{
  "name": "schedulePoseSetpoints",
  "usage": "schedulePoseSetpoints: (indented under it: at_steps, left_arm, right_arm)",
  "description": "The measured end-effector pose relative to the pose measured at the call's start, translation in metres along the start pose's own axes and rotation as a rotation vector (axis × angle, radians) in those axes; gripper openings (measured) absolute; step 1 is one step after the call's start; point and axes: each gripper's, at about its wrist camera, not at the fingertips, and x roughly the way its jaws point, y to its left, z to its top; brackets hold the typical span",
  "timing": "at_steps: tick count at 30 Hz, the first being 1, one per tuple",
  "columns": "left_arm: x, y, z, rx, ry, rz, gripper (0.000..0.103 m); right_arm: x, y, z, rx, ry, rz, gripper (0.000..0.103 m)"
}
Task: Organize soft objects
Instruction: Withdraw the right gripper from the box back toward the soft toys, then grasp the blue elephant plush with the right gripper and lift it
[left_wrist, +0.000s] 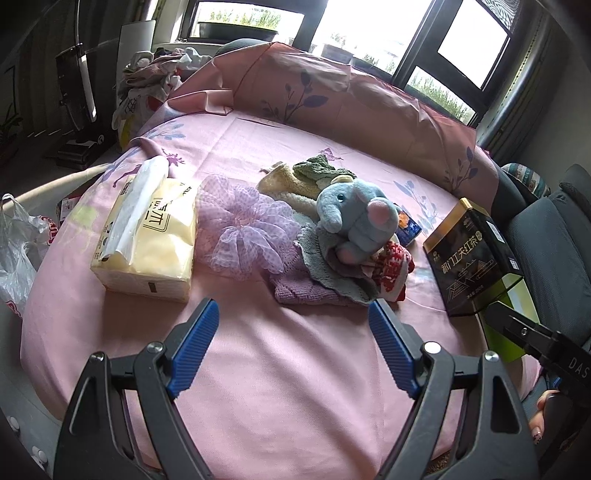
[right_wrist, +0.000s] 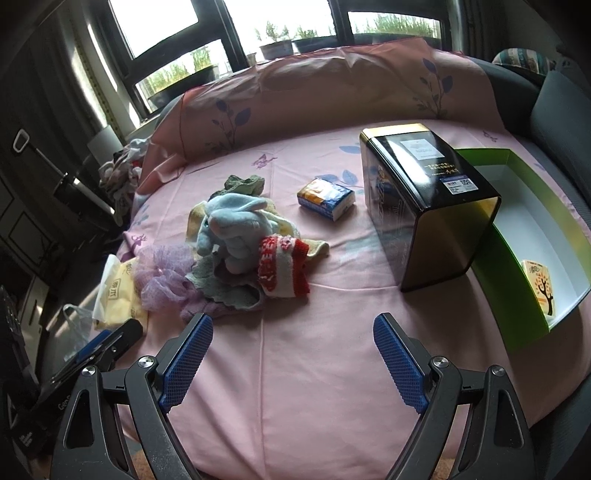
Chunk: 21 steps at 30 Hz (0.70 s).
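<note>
Soft pile (right_wrist: 236, 251) — bare sheet (right_wrist: 295, 350) nearside

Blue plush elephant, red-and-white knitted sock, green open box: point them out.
Blue plush elephant (left_wrist: 352, 210): left wrist view, on its head.
Red-and-white knitted sock (right_wrist: 282, 271): right wrist view, mid-sock.
Green open box (right_wrist: 498, 273): right wrist view, near wall.

Both wrist views angle down over pink bed (left_wrist: 258, 369), near; share plush elephant (right_wrist: 229, 225), probably whole pile.
</note>
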Motion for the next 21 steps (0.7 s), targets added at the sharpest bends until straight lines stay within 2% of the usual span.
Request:
schedulePoseSetpoints:
  at_steps: [4,7,13,16,18,21]
  left_arm:
    - [0.006,0.011,0.001,-0.035,0.019,0.007,0.082]
    - [0.011,0.019,0.001,-0.053,0.039,0.004,0.081]
    - [0.021,0.017,0.007,-0.083,0.045,-0.029,0.076]
    - [0.032,0.006,0.014,-0.095,0.051,-0.08,0.073]
    - [0.043,-0.004,0.02,-0.101,0.065,-0.139,0.071]
    - [0.063,-0.018,0.03,-0.096,0.092,-0.207,0.069]
  right_arm:
    - [0.011,0.009,0.003,0.002,0.03,0.102,0.09]
    - [0.021,0.021,0.009,-0.002,0.041,0.144,0.09]
    - [0.04,0.04,0.043,-0.071,0.029,0.098,0.09]
    - [0.053,0.043,0.066,-0.058,0.038,0.132,0.09]
    - [0.067,0.047,0.079,-0.063,0.076,0.156,0.09]
    - [0.09,0.05,0.095,-0.069,0.119,0.138,0.09]
